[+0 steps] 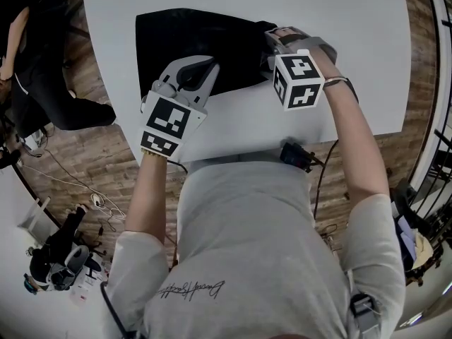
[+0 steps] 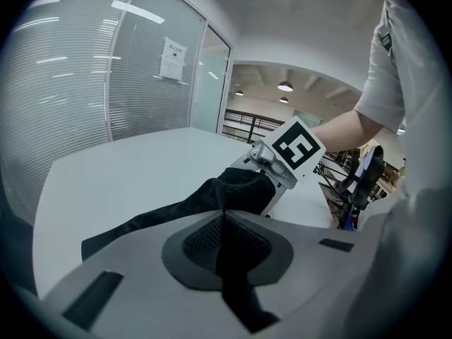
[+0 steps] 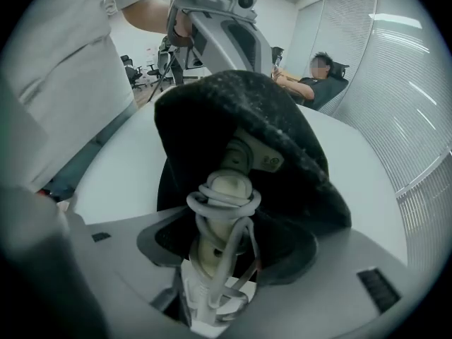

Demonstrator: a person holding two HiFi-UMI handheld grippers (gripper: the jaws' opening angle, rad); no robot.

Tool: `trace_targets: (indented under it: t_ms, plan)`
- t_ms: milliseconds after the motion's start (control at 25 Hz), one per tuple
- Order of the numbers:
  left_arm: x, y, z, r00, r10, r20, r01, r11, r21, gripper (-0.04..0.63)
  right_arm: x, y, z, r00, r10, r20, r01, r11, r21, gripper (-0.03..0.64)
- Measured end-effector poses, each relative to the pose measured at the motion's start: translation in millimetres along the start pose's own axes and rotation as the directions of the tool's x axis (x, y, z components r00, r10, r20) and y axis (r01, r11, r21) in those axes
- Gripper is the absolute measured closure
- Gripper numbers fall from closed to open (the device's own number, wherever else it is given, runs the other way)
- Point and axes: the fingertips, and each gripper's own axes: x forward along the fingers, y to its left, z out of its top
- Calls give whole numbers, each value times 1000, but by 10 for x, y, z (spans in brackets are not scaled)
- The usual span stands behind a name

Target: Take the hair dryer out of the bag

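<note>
A black fabric bag (image 1: 191, 41) lies flat on the white table (image 1: 353, 34). My left gripper (image 1: 196, 73) is at the bag's near edge. In the left gripper view its jaws are shut on a fold of the bag's cloth (image 2: 233, 189), which runs between the left gripper's pads (image 2: 224, 242). My right gripper (image 1: 279, 41) is at the bag's right end, at its mouth. In the right gripper view a cream hair dryer (image 3: 226, 189) with its cord wound round the handle sticks out of the bag's opening (image 3: 282, 140). The right gripper (image 3: 229, 249) is shut on that handle. The dryer's head is hidden inside the bag.
A person sits left of the table (image 1: 28, 62), seen also in a chair (image 3: 318, 76) beyond the table. The table's near edge (image 1: 247, 154) is close to my body. Cables and gear lie on the wooden floor (image 1: 63, 253). A glass wall with blinds (image 2: 106, 83) stands behind.
</note>
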Motion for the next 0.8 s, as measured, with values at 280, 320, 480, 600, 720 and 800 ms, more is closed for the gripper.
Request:
trace_targets:
  t_ms: [280, 320, 480, 600, 720, 800]
  plan:
    - [-29, -17, -54, 1000, -7, -8, 7, 1000, 0, 577, -71, 6, -30, 999, 47, -4, -47, 999, -9, 359]
    - [-29, -19, -64, 1000, -9, -11, 9, 1000, 4, 577, -74, 4, -43, 999, 53, -9, -53, 998, -20, 359]
    - [-41, -22, -68, 1000, -10, -14, 10, 1000, 8, 577, -101, -10, -56, 998, 59, -16, -60, 998, -28, 359]
    - [-47, -16, -67, 1000, -10, -17, 10, 1000, 11, 577, -82, -35, -54, 999, 32, -13, -32, 999, -5, 368]
    - [-35, -13, -71, 1000, -3, -21, 4, 1000, 16, 577, -96, -30, -55, 1000, 22, 18, -22, 999, 37, 379]
    - [-51, 8, -80, 1000, 1, -21, -1, 1000, 10, 577, -132, -27, -36, 999, 25, 35, -27, 998, 52, 380]
